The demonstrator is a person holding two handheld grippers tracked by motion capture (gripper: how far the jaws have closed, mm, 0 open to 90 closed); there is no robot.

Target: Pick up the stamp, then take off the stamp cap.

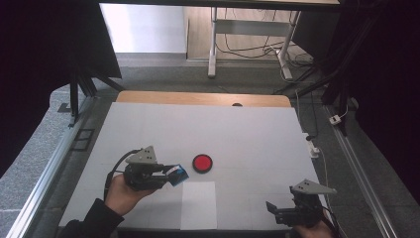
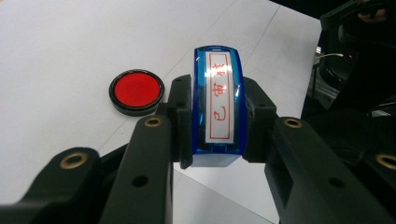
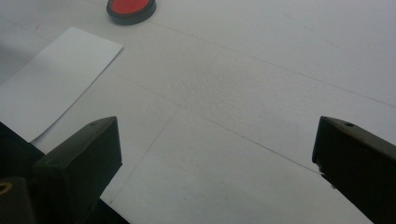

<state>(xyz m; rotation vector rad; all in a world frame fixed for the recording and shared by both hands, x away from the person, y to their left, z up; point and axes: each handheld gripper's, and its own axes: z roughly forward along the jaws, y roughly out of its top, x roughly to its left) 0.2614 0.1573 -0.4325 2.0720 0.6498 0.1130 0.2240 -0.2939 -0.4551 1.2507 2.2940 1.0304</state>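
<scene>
My left gripper (image 1: pixel 174 174) is shut on a blue stamp (image 2: pixel 218 105) whose white face bears red characters inside a red frame; in the high view the stamp (image 1: pixel 177 175) hangs just above the table. A round red ink pad (image 1: pixel 202 163) in a black case lies just right of it and shows as the pad (image 2: pixel 136 91) beyond the left jaw. A white sheet of paper (image 1: pixel 199 205) lies near the front edge, below the stamp. My right gripper (image 1: pixel 271 211) rests at the front right, jaws wide apart and empty over the bare table, with the paper (image 3: pixel 51 79) and the ink pad (image 3: pixel 131 8) beyond.
The white table top (image 1: pixel 257 139) has a wooden strip (image 1: pixel 203 98) along its far edge. Aluminium rails (image 1: pixel 44 173) run down both sides. Beyond the table stand a desk frame (image 1: pixel 247 34) and loose cables on the floor.
</scene>
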